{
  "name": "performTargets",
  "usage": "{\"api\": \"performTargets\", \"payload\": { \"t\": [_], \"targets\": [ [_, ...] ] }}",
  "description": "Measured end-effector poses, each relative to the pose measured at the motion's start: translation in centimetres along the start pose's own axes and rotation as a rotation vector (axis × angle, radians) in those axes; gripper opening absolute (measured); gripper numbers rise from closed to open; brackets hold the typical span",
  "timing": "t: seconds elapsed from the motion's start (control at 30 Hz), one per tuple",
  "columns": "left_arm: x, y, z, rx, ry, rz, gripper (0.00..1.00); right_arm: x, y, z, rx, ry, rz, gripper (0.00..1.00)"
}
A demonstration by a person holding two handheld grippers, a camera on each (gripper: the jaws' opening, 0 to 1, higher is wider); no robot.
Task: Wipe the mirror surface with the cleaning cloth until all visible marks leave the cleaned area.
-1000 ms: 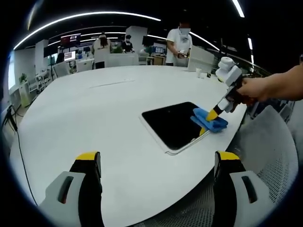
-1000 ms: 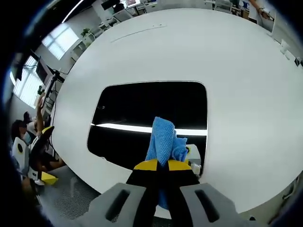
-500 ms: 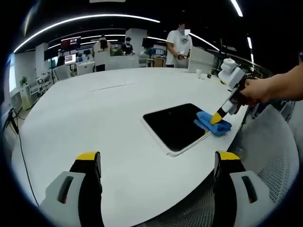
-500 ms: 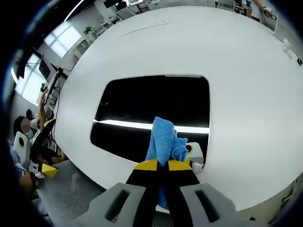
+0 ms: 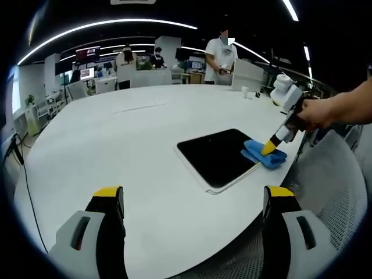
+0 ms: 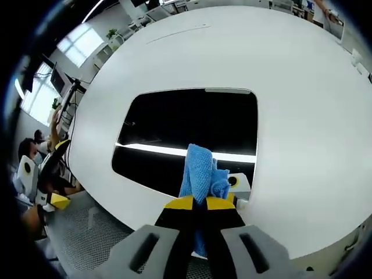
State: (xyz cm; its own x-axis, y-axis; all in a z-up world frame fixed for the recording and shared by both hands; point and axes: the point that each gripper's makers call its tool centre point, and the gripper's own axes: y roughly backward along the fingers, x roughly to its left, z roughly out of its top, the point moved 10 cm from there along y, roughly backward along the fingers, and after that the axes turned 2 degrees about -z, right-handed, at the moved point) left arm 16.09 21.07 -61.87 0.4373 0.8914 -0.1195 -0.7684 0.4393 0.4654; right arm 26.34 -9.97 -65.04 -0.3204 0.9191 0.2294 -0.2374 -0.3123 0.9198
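left gripper view: left gripper (image 5: 189, 200) is held idle over the counter (image 5: 104, 139), fingers apart; mirror (image 5: 218, 156) lies near the edge | right gripper view: right gripper (image 6: 194, 203) is clamped on the cleaning cloth (image 6: 200, 171), pressed at the mirror's near edge | progress: wiping is judged underway; marks possibly gone, reflections hinder judgement.

My cloth (image 6: 201, 174) hides the mirror (image 6: 174, 133) edge nearest my right gripper (image 6: 196, 204); any marks on the mirror are too small to tell.

The cloth (image 5: 264, 155) slid toward the mirror's (image 5: 218, 157) edge.
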Motion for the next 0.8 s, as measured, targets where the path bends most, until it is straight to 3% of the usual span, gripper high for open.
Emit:
{"api": "performTargets", "payload": {
  "t": [0.8],
  "targets": [
    [0.1,-0.1,0.1,-0.004,0.016,-0.008,0.99,-3.0,0.8,-0.1,0.011,-0.017,-0.013,0.00]
  ]
}}
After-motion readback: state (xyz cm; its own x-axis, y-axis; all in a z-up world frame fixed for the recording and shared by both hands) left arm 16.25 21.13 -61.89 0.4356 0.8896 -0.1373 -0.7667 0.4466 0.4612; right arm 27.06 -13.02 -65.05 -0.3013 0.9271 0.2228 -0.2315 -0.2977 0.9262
